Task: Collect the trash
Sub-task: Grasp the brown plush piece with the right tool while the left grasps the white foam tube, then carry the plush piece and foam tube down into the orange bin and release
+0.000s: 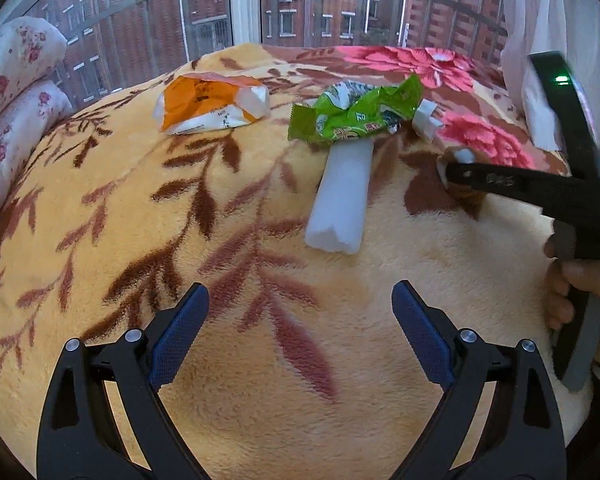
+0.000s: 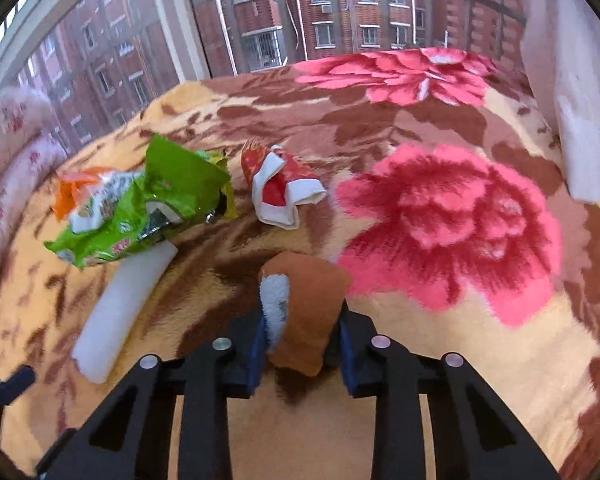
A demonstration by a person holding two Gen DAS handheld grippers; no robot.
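In the left wrist view, the left gripper (image 1: 300,308) is seen low over the blanket (image 1: 220,340) of the bed, its jaws spread wide with nothing between them; ahead of it a white foam stick (image 1: 340,200) lies on the blanket, its far end tucked under a crumpled green wrapper (image 1: 356,114); an orange and white packet (image 1: 212,104) lies apart to the left, and at the right side the right gripper (image 1: 456,172) is seen from the side, pressed on a small brown and white piece. In the right wrist view, the jaws of the right gripper (image 2: 302,344) are closed on this brown scrap (image 2: 308,312), which is held between the blue pads and stands up from them; whether it is lifted off the blanket cannot be told; a red and white wrapper (image 2: 284,188) lies further ahead, the green wrapper (image 2: 140,204) and the foam stick (image 2: 120,312) are to the left. All this trash is judged to be very light; the wrappers are thin, springy and probably slippery, so a raised fold should be taken and not a flat face; the foam stick is soft but keeps its shape, and is best taken across its middle; the brown scrap looks soft and may slip if it is pinched only at its edge.
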